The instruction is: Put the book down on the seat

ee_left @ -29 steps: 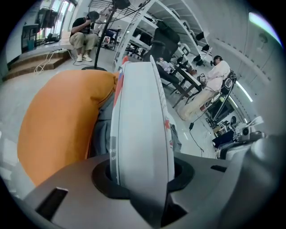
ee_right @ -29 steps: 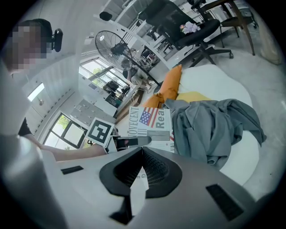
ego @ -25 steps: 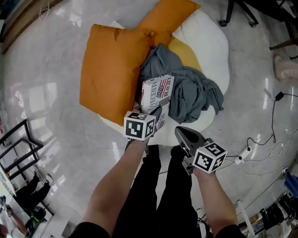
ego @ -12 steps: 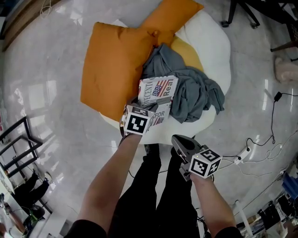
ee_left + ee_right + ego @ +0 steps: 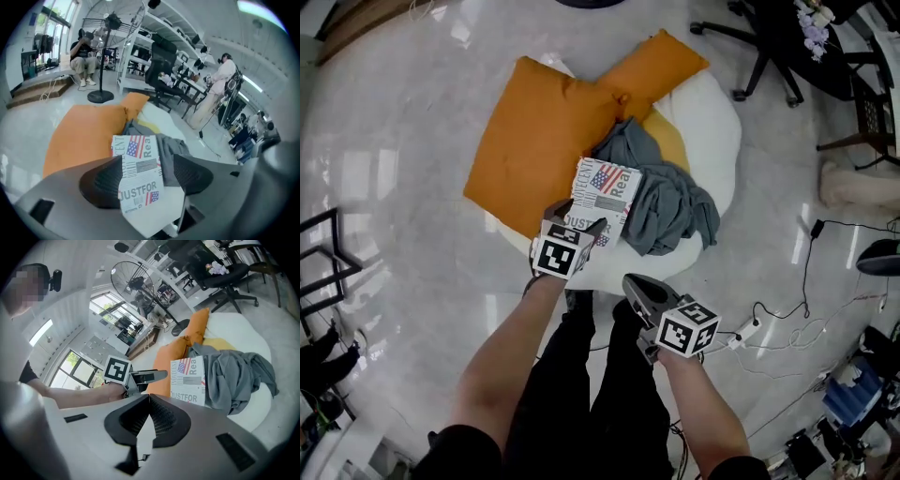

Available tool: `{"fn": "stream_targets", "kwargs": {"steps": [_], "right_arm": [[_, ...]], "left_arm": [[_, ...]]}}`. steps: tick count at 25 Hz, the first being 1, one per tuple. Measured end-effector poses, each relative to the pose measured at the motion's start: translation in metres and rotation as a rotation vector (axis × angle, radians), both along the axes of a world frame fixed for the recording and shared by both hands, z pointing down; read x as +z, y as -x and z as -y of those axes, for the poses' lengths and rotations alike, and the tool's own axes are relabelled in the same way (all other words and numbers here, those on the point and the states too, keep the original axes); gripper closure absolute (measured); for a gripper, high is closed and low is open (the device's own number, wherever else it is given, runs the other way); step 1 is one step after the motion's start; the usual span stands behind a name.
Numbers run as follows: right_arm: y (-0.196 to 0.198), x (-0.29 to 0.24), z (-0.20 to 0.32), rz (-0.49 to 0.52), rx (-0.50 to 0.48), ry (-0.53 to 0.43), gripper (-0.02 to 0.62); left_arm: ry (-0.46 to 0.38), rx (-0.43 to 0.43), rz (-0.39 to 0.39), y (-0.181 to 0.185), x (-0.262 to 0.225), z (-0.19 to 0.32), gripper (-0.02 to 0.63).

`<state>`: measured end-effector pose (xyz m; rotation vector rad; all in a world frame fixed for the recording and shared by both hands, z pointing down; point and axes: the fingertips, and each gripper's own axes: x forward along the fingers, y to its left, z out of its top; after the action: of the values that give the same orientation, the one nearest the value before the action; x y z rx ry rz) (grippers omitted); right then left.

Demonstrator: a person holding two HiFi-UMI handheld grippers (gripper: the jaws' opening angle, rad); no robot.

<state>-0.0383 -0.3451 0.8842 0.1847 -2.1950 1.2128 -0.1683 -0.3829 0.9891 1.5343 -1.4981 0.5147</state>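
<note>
1 book (image 5: pixel 605 199), lying cover up on the white seat (image 5: pixel 717 131), near the seat's front edge and about mid-width. Not held by anything.

2 orange cushions: the big one (image 5: pixel 539 141) covers the seat's left side in the head view, the smaller one (image 5: pixel 654 64) sits at the seat's far edge. 1 yellow cushion (image 5: pixel 673 141) near the seat's centre, mostly covered. 1 grey cloth (image 5: pixel 666 197) is crumpled over the seat's middle and spills toward its front right.

2 grippers, each with 1 marker cube. The left gripper (image 5: pixel 575 218) is over the seat's front edge with its jaws wide apart; they have just been opening. The book shows through the gap in the left gripper view, but neither pad presses on it, so it is released. The right gripper (image 5: pixel 633 284) is off the seat, just in front of its front edge over the floor (image 5: pixel 412 281), jaws clenched together with nothing between them.

1 office chair (image 5: pixel 769 37) stands beyond the seat's far right. 1 power strip (image 5: pixel 741 333) with cables is on the floor, off the seat's front right.
</note>
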Motion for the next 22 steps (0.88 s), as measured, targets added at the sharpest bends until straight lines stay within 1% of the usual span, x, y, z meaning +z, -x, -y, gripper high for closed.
{"fn": "stream_targets", "kwargs": {"steps": [2,4,6,7,9,10,11,13,15,16,17,19,22], "right_arm": [[0.002,-0.032,-0.002,-0.003,0.005,-0.019,0.58],[0.001,-0.067,-0.003,0.002,0.001,-0.038,0.58],[0.004,-0.102,0.0,0.02,-0.014,-0.065,0.58],[0.006,-0.119,0.0,0.029,-0.021,-0.078,0.58],[0.007,-0.152,-0.002,0.047,-0.031,-0.102,0.58],[0.005,-0.168,-0.004,0.054,-0.032,-0.114,0.58],[0.003,-0.183,-0.005,0.062,-0.031,-0.126,0.58],[-0.002,-0.212,-0.007,0.074,-0.024,-0.154,0.58],[-0.009,-0.238,-0.008,0.084,-0.013,-0.185,0.58],[-0.013,-0.25,-0.009,0.09,-0.007,-0.201,0.58],[-0.016,-0.262,-0.01,0.097,0.0,-0.22,0.58],[-0.023,-0.283,-0.01,0.108,0.015,-0.263,0.58],[-0.031,-0.311,-0.012,0.123,0.033,-0.326,0.58]], "left_arm": [[-0.071,-0.031,-0.058,-0.004,-0.041,-0.002,0.285],[-0.141,-0.055,-0.082,-0.01,-0.086,-0.004,0.287],[-0.206,-0.054,-0.052,-0.007,-0.133,0.0,0.292],[-0.236,-0.048,-0.025,-0.003,-0.158,0.001,0.312],[-0.306,-0.048,0.012,0.004,-0.211,0.001,0.395],[-0.341,-0.046,0.019,0.005,-0.237,0.0,0.426],[-0.37,-0.036,0.029,0.006,-0.262,-0.002,0.441],[-0.404,0.012,0.076,0.005,-0.305,-0.006,0.477],[-0.412,0.066,0.142,0.003,-0.34,-0.014,0.5],[-0.415,0.084,0.162,0.001,-0.355,-0.018,0.513],[-0.422,0.093,0.168,-0.002,-0.368,-0.022,0.523],[-0.449,0.098,0.148,-0.006,-0.393,-0.028,0.553],[-0.489,0.118,0.124,-0.015,-0.424,-0.038,0.575]]}}
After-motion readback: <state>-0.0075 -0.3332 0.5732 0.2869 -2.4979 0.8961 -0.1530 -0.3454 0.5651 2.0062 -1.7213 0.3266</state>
